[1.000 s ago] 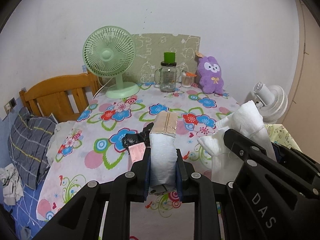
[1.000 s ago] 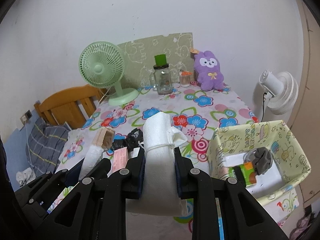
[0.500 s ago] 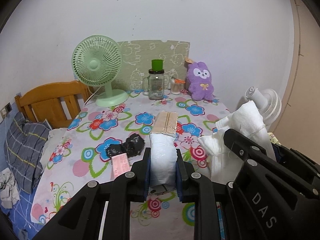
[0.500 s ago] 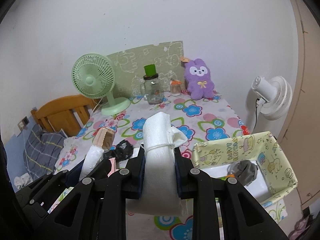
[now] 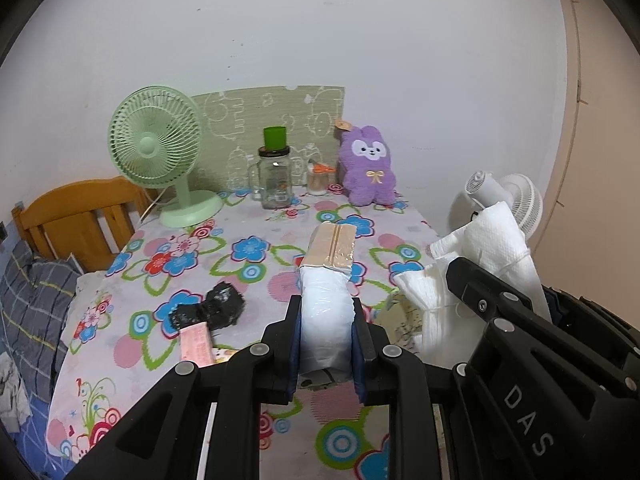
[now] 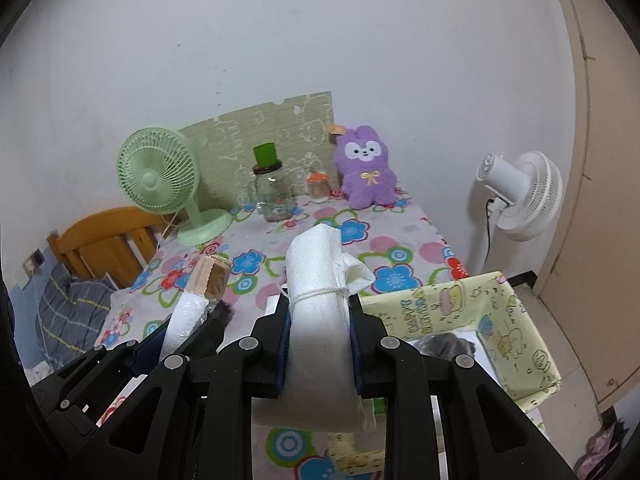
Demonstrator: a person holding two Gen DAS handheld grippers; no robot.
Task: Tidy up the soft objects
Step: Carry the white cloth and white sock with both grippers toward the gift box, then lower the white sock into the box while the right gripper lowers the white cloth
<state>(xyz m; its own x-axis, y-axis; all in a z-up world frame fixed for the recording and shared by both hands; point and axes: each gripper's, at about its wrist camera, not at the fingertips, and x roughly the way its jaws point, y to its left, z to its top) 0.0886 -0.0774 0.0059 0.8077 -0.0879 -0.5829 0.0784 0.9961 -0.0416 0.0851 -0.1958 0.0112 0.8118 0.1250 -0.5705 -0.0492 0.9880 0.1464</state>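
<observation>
My left gripper (image 5: 326,306) is shut on a plastic-wrapped white pack (image 5: 325,320) with a tan end (image 5: 331,245), held above the floral table (image 5: 256,276). My right gripper (image 6: 318,306) is shut on a white paper roll (image 6: 314,276) tied with string. That roll (image 5: 494,248) also shows at the right of the left wrist view. A yellow printed fabric bin (image 6: 456,304) stands below and right of the right gripper, with a grey item (image 6: 442,346) inside. A black bundle (image 5: 222,308) and a pink packet (image 5: 195,346) lie on the table.
A green desk fan (image 5: 156,148), a glass jar with a green lid (image 5: 275,178), a small jar (image 5: 318,178) and a purple plush bunny (image 5: 368,168) line the far edge. A white standing fan (image 6: 520,196) is at the right. A wooden headboard (image 5: 80,216) and plaid cloth (image 5: 28,308) are at the left.
Both grippers have drawn back from the table's far end and shifted right, still holding their loads. The bin has come nearer under the right gripper.
</observation>
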